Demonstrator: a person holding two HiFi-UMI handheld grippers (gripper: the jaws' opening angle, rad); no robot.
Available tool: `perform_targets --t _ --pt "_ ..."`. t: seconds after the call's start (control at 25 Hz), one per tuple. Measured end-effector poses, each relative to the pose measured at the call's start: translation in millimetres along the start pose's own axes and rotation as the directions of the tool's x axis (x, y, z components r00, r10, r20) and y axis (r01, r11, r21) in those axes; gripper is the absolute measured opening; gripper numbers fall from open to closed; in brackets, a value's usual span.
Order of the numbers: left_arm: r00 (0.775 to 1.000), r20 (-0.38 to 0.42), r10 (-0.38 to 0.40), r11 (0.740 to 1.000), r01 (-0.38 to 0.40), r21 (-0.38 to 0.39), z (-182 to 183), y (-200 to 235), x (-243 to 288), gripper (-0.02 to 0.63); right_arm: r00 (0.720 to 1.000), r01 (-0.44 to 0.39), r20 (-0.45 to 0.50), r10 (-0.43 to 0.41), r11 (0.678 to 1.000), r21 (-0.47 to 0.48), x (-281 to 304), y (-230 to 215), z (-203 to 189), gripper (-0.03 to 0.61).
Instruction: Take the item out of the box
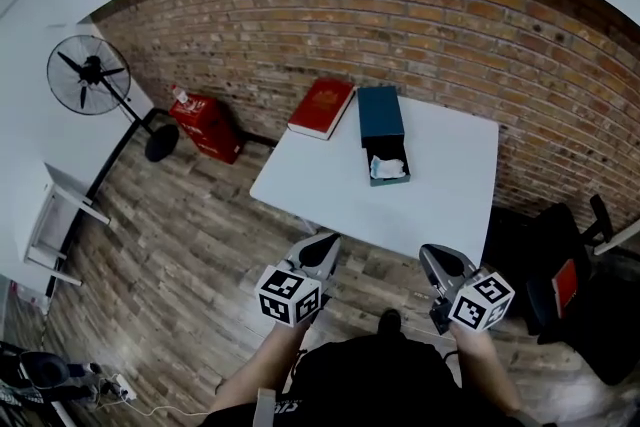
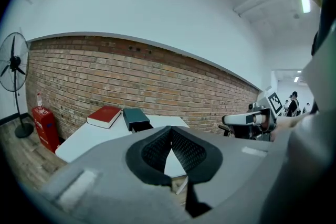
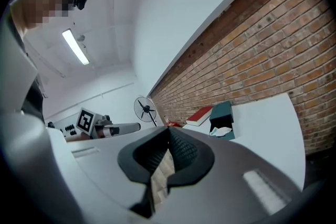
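Crumpled white item (image 1: 386, 167) inside rectangular teal box (image 1: 380, 115), mid-frame; well below it, left gripper (image 1: 327, 241) and right gripper (image 1: 431, 253) pinched closed, empty.

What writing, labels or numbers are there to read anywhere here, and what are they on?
No text is legible in any view.
Red book: faint cover print, too small to read.
Red case on the floor: any print is too blurred to read.
Cubes on the left gripper and right gripper: black-and-white square patterns, not words.
Teal box: no print visible.
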State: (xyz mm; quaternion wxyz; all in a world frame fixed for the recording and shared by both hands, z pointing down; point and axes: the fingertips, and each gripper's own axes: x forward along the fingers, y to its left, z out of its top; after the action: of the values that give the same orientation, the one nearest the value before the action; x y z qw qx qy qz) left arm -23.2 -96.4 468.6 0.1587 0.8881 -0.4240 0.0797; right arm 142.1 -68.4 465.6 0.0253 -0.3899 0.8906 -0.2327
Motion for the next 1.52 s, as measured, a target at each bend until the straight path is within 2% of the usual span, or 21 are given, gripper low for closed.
perform_targets --t 0.2,0.4,0.6,0.8,1.04,1.36,1.52 --pt "1.000 -0.025 0.012 1.000 -0.011 0.008 10 4 39 0.006 1.000 -0.007 -0.008 0.008 1.000 0.029 12 -44 10 0.000" --pt "1.000 -0.029 0.001 1.000 0.000 0.021 15 8 64 0.006 0.999 -0.024 -0.027 0.025 0.999 0.045 28 -68 8 0.000" --pt "0.999 0.006 -0.039 0.999 0.039 -0.006 29 17 81 0.006 0.998 -0.020 -0.050 0.023 0.998 0.062 44 -80 9 0.000" --pt "0.995 0.008 -0.100 0.993 0.100 -0.065 41 39 102 0.006 0.998 0.004 -0.067 0.000 0.998 0.063 73 -93 20 0.000" --pt "0.982 0.044 -0.182 0.983 0.183 -0.018 58 66 126 0.006 0.993 0.022 -0.114 -0.016 0.998 0.051 117 -101 25 0.000" --pt "0.968 0.103 -0.228 0.971 0.220 0.090 74 101 143 0.008 0.984 0.037 -0.177 -0.033 0.999 0.019 174 -98 26 0.000" --pt "0.961 0.116 -0.250 0.967 0.241 0.086 77 120 151 0.009 0.980 0.071 -0.185 -0.069 0.997 0.003 194 -96 32 0.000"
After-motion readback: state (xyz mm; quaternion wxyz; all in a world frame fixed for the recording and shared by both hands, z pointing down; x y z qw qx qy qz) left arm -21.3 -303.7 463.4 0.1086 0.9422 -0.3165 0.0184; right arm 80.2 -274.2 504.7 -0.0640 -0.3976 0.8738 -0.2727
